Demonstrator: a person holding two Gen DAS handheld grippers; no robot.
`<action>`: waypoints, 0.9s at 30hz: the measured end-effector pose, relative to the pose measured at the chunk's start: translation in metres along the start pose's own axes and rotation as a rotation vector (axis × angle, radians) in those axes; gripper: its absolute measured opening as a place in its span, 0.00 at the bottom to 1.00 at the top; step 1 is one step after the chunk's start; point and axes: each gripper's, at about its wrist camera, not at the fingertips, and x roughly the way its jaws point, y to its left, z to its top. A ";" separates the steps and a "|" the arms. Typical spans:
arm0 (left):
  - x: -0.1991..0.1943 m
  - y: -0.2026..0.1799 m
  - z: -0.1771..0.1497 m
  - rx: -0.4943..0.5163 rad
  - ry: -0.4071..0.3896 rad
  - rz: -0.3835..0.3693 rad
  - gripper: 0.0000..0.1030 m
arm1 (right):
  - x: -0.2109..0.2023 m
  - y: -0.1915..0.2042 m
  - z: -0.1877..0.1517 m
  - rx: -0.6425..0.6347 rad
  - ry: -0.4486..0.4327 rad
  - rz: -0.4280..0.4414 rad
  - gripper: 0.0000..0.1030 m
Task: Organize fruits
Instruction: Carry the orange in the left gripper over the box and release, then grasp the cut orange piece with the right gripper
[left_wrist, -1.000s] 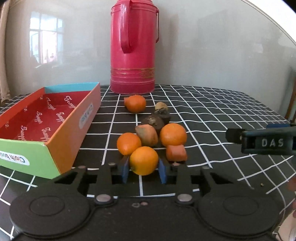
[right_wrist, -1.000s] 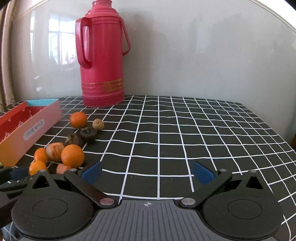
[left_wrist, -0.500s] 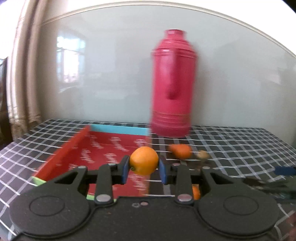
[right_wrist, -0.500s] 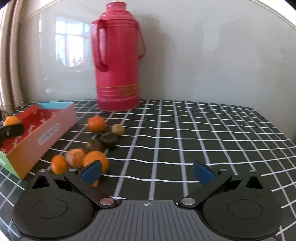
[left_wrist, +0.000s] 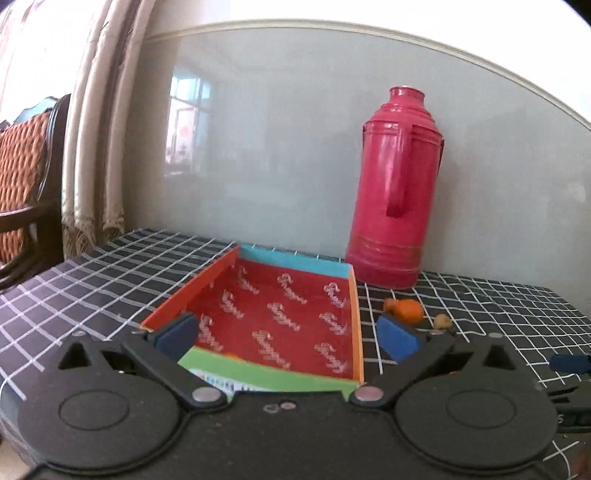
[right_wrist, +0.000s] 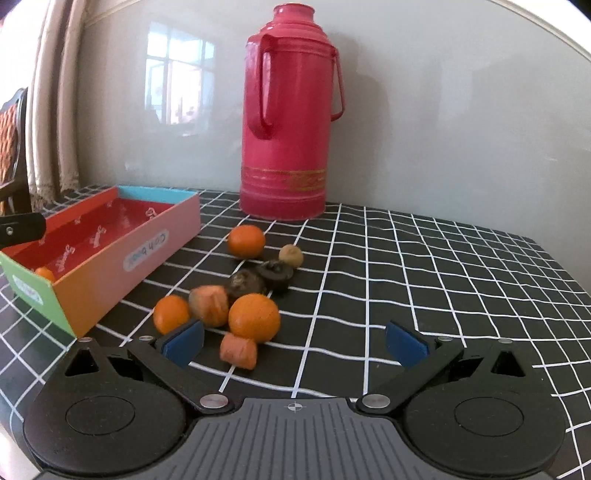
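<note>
My left gripper (left_wrist: 288, 338) is open and empty above the near end of the cardboard box (left_wrist: 354, 295), which has a red printed floor. One orange (right_wrist: 45, 274) lies inside the box at its near end, and a sliver of it shows in the left wrist view (left_wrist: 232, 356). My right gripper (right_wrist: 295, 343) is open and empty, just in front of a pile of fruit on the table: three oranges (right_wrist: 254, 316) (right_wrist: 171, 314) (right_wrist: 246, 240), orange chunks (right_wrist: 238, 350) (right_wrist: 209, 304), two dark fruits (right_wrist: 246, 283) and a small tan one (right_wrist: 291, 255).
A tall red thermos (right_wrist: 290, 110) stands at the back against the grey wall. The box (right_wrist: 147, 251) lies left of the pile. The table has a black checked cloth (right_wrist: 443, 277). A curtain (left_wrist: 99, 129) and a wicker chair (left_wrist: 26, 173) are off the table's left edge.
My left gripper carried the orange from the pile to the box and opened; the orange now lies in the box. My right gripper moved closer to the pile, still open.
</note>
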 end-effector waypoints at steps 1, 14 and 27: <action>-0.001 0.000 0.000 0.000 -0.014 0.012 0.94 | 0.000 0.002 -0.001 -0.001 0.003 0.004 1.00; 0.000 0.025 0.003 -0.064 -0.005 0.026 0.94 | 0.019 0.029 -0.007 -0.038 0.085 0.029 0.50; 0.001 0.046 0.004 -0.095 0.000 0.044 0.94 | 0.031 0.039 -0.007 -0.012 0.101 0.037 0.22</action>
